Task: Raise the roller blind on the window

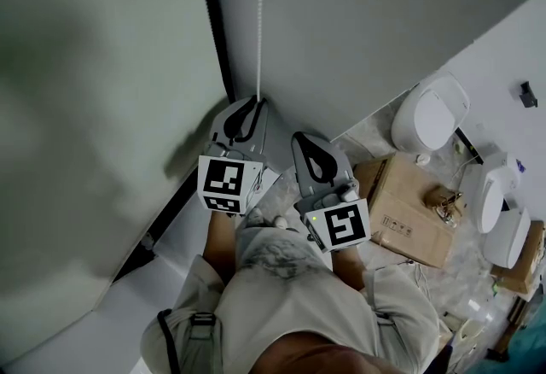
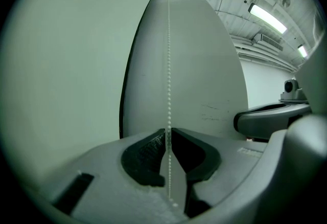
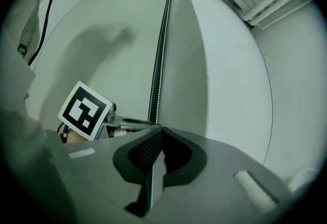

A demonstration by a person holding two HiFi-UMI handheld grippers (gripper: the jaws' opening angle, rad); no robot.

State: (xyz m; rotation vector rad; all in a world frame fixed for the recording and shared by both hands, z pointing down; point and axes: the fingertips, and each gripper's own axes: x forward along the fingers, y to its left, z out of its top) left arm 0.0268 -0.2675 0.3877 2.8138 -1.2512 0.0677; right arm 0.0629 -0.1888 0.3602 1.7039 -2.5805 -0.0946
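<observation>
The blind [image 1: 94,108] is down, a pale sheet filling the whole left side of the head view. A dark frame [image 1: 217,31] runs along its right edge. Just right of that frame the bead chain [image 1: 259,22] hangs straight down in front of the grey wall [image 1: 367,14].

And the left gripper [image 1: 255,102] is on it! It points level at the wall with its tips right where the chain ends in the head view. Its own view is clear: the chain [image 2: 168,64] drops down the middle of the picture and passes between the dark pads, which are nipped together on the beads at the tips.

The right gripper [image 1: 310,140] sits just beside it on the right, a little nearer the person, also level. Its jaws are closed tip to tip and nothing shows between them. From its camera two strands of chain [image 3: 156,64] run down along the frame just beyond and left of the tips, and the left gripper's marker cube [image 3: 84,110] shows at lower left.

Further out, the person's pale shirt [image 1: 290,287] fills the bottom of the head view. A cardboard box [image 1: 409,210] lies on the floor to the right, with rounded white objects [image 1: 431,116] beyond it.
</observation>
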